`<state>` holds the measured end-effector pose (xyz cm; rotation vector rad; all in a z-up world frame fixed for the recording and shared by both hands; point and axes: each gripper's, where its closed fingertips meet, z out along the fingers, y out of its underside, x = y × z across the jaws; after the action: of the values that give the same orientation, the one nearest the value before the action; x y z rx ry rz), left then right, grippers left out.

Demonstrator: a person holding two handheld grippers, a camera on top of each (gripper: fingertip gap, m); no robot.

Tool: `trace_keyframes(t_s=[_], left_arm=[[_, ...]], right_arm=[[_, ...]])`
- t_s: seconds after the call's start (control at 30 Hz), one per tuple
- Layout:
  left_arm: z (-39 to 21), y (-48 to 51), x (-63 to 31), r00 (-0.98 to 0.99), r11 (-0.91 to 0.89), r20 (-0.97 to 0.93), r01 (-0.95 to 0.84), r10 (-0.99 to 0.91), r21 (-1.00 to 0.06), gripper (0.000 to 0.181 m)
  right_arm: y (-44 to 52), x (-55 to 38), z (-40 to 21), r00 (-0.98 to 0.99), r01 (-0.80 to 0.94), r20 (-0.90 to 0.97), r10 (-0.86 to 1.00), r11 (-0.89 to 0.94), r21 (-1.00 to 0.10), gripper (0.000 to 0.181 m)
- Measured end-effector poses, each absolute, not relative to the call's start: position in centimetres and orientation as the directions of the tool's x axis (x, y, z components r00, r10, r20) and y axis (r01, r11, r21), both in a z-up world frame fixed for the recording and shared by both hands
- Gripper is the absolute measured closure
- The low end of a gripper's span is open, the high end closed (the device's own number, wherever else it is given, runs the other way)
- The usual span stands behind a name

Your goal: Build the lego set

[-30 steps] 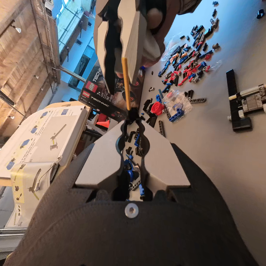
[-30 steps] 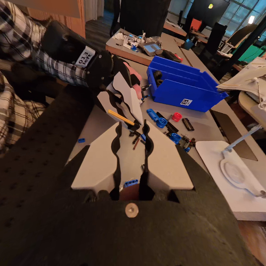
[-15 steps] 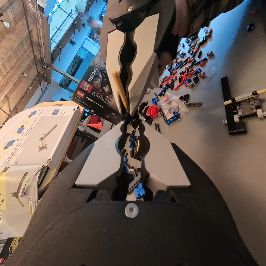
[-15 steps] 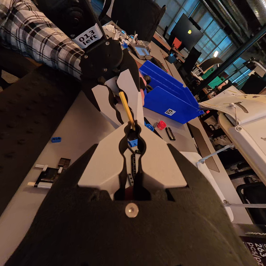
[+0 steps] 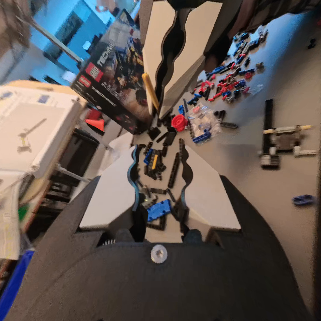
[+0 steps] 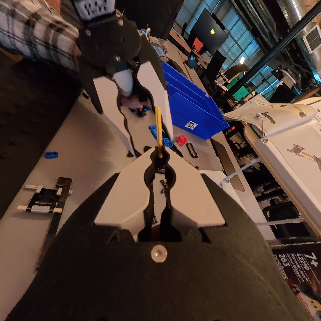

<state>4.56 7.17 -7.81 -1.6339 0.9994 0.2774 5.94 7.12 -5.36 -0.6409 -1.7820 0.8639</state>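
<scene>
The right gripper [image 6: 159, 156] pinches a yellow axle [image 6: 159, 132] with a black piece; the left gripper [image 5: 159, 149] gapes empty. One small subassembly [image 6: 46, 199] sits on the tabletop [image 6: 83, 139], most loose pieces [image 5: 225, 86] unused, so the build looks barely begun.

Place: a large open-plan workshop or lab floor with an industrial look.
Structure: bare round ventilation ducts [image 6: 293, 26] and a wall vent overhead, a black steel column [image 6: 260, 60], tall gridded windows [image 6: 243, 43], a wood-clad wall in the left wrist view.
Furnishing: rows of long work tables [image 6: 182, 43] running back, a dark monitor [image 6: 208, 37], office chairs.
Bench: a grey table [image 5: 260, 191] strewn with loose Lego Technic pieces [image 5: 227, 86], the set's box [image 5: 111, 86], an open instruction booklet on a stand [image 6: 278, 135], a blue plastic parts bin [image 6: 191, 107] bearing a square marker tag.
</scene>
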Motion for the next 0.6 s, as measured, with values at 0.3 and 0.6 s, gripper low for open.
trace_keyframes(t_s=[0.3, 0.6], left_arm=[[-15.6, -0.2, 10.1, 0.565, -0.327, -0.259, -0.73, -0.783, -0.6, 0.137], [-17.9, 1.4, 11.1, 0.507, -0.314, -0.21, -0.756, -0.836, -0.574, 0.167]], right_arm=[[9.2, 6.7, -8.1, -0.356, 0.129, 0.554, 0.753, 0.627, -0.769, 0.179], [9.4, 6.9, -8.9, -0.367, 0.147, 0.536, 0.76, 0.616, -0.774, 0.179]])
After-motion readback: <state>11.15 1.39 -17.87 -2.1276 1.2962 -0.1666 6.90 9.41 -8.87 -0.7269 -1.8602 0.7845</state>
